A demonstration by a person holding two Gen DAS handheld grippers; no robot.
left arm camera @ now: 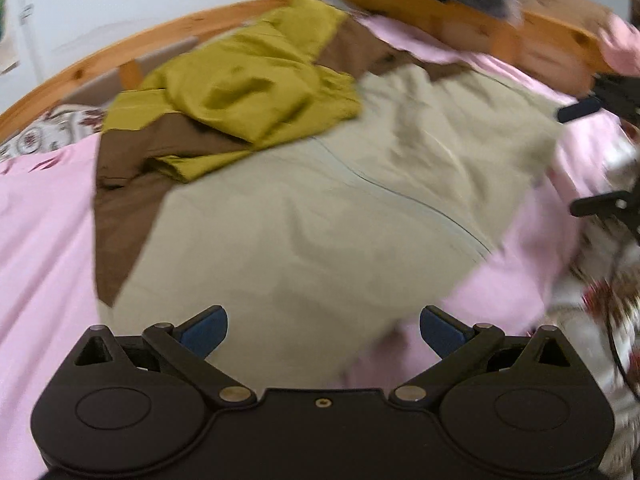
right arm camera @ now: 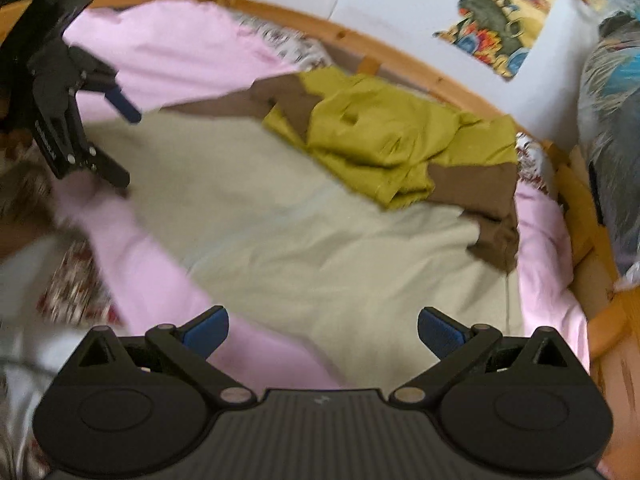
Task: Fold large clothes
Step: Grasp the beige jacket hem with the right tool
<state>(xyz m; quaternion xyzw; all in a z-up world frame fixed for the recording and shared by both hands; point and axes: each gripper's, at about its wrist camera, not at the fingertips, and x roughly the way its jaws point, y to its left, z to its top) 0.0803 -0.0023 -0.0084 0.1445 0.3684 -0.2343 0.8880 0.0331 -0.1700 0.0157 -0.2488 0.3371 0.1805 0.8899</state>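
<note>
A large garment lies spread on a pink bed sheet (left arm camera: pixel 44 216). Its wide beige panel (left arm camera: pixel 320 216) fills the middle, with brown parts (left arm camera: pixel 120 216) along its far side and a crumpled olive-yellow part (left arm camera: pixel 248 92) heaped on top. The same beige panel (right arm camera: pixel 288 216) and olive heap (right arm camera: pixel 384 148) show in the right wrist view. My left gripper (left arm camera: pixel 323 334) hovers open above the beige panel's near edge, holding nothing. My right gripper (right arm camera: pixel 322 334) is open too, over the beige edge and sheet. In the right wrist view the left gripper (right arm camera: pixel 122 142) hangs open at the left.
A wooden bed rail (left arm camera: pixel 132 46) curves around the far side, below a white wall with posters (right arm camera: pixel 496 28). A floral-patterned cloth (left arm camera: pixel 608 304) lies off the sheet's edge. Plastic-wrapped bundles (right arm camera: pixel 612 128) stand beyond the rail in the right wrist view. The other gripper's fingers (left arm camera: pixel 580 110) show at right.
</note>
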